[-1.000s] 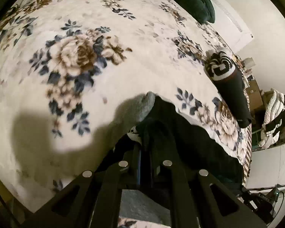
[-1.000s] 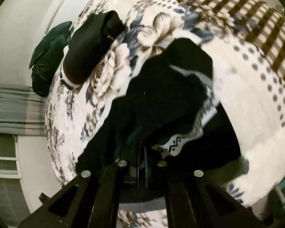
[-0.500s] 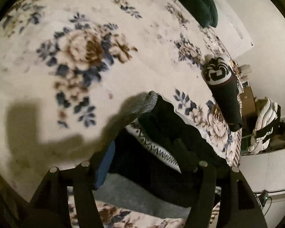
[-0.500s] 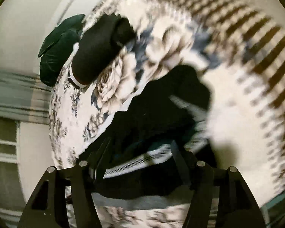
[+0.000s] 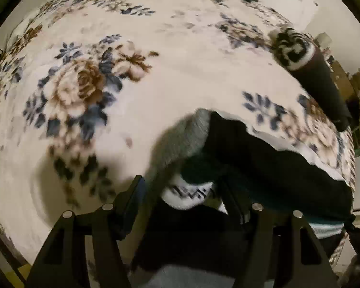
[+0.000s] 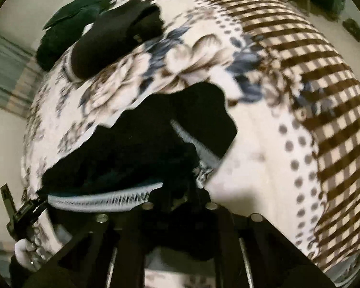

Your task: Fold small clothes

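Your left tool (image 5: 182,192) gapes over the dark garment (image 5: 264,163); right tool (image 6: 180,199) is closing on its hem, long axis running between them.

We see a plush, fuzzy floral blanket (image 5: 170,76) across the left wrist frame, its nap soft and matt. At the lower centre lies a dark garment (image 5: 264,168) of matt cloth, with a grey knitted band (image 5: 180,141) that looks ribbed and woolly, and a white woven trim (image 6: 103,200) with a black zigzag. At the upper right a rolled dark cloth (image 5: 316,81) looks smooth and matt. The left gripper (image 5: 182,199) fingers seem matt black plastic with shiny metal screw heads (image 5: 107,207), though blur makes this uncertain.
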A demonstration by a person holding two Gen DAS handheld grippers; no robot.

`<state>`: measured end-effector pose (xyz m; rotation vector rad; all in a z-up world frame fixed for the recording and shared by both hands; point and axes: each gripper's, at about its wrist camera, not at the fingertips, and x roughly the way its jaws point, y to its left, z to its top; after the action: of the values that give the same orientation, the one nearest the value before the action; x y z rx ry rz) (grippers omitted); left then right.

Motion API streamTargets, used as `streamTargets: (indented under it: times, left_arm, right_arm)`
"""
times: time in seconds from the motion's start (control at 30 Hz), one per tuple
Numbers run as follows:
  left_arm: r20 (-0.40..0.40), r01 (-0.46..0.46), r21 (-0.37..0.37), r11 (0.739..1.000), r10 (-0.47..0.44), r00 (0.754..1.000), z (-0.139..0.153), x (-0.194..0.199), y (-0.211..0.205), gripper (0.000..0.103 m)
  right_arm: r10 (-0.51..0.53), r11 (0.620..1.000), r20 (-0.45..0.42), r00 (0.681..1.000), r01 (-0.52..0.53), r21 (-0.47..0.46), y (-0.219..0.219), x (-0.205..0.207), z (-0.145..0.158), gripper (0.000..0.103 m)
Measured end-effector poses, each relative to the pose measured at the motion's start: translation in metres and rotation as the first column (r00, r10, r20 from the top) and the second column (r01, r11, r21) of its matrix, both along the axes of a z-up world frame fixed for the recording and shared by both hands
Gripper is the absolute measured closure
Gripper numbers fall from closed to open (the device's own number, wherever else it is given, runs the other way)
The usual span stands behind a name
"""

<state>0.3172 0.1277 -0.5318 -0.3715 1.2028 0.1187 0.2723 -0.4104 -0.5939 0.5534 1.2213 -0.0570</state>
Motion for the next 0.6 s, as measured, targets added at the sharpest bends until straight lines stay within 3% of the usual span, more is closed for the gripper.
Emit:
streamTargets:
  times: [0.07, 0.17, 0.27, 0.33, 0.4, 0.43, 0.53, 0.57, 0.6]
  left_arm:
    - [-0.014, -0.016, -0.023, 1.000, 0.016, 1.000, -0.009, 0.008, 0.006, 0.033]
    - [-0.020, -0.044, -0.062, 0.997, 0.043, 0.999, -0.008, 0.008, 0.013, 0.032]
    - [-0.020, -0.060, -0.051, 0.997, 0.059, 0.998, 0.007, -0.003, 0.011, 0.033]
    - [0.005, -0.060, -0.045, 0.997, 0.060, 0.998, 0.023, -0.014, 0.004, 0.034]
    - [0.035, -0.045, -0.051, 0.998, 0.046, 0.998, 0.043, -0.028, -0.008, 0.034]
    - [0.051, -0.024, -0.043, 0.999, 0.026, 0.998, 0.055, -0.037, -0.019, 0.034]
    - [0.059, 0.037, -0.008, 0.999, -0.037, 0.998, 0.076, -0.051, -0.050, 0.027]
    - [0.050, 0.073, -0.005, 0.997, -0.073, 0.996, 0.079, -0.055, -0.064, 0.014]
    - [0.040, 0.105, -0.003, 0.994, -0.105, 0.994, 0.079, -0.056, -0.076, 0.009]
  right_arm:
    - [-0.043, 0.999, -0.014, 0.999, 0.043, 0.003, -0.004, 0.005, -0.005, 0.095]
    - [-0.082, 0.997, -0.038, 0.996, 0.082, -0.004, -0.009, 0.013, -0.013, 0.095]
    - [-0.076, 0.997, -0.068, 0.995, 0.077, 0.014, -0.007, 0.020, -0.014, 0.094]
    - [-0.093, 0.993, -0.092, 0.991, 0.099, 0.067, -0.012, 0.017, -0.011, 0.081]
    - [-0.136, 0.983, -0.090, 0.987, 0.145, 0.111, -0.020, -0.001, -0.001, 0.034]
    - [-0.154, 0.978, -0.072, 0.986, 0.162, 0.131, -0.021, -0.012, 0.005, 0.027]
    - [-0.214, 0.950, -0.071, 0.974, 0.224, 0.216, -0.016, -0.063, 0.008, 0.026]
    - [-0.232, 0.936, -0.087, 0.969, 0.247, 0.252, -0.012, -0.078, 0.002, 0.025]
    - [-0.262, 0.905, -0.113, 0.958, 0.285, 0.317, -0.004, -0.099, -0.011, 0.025]
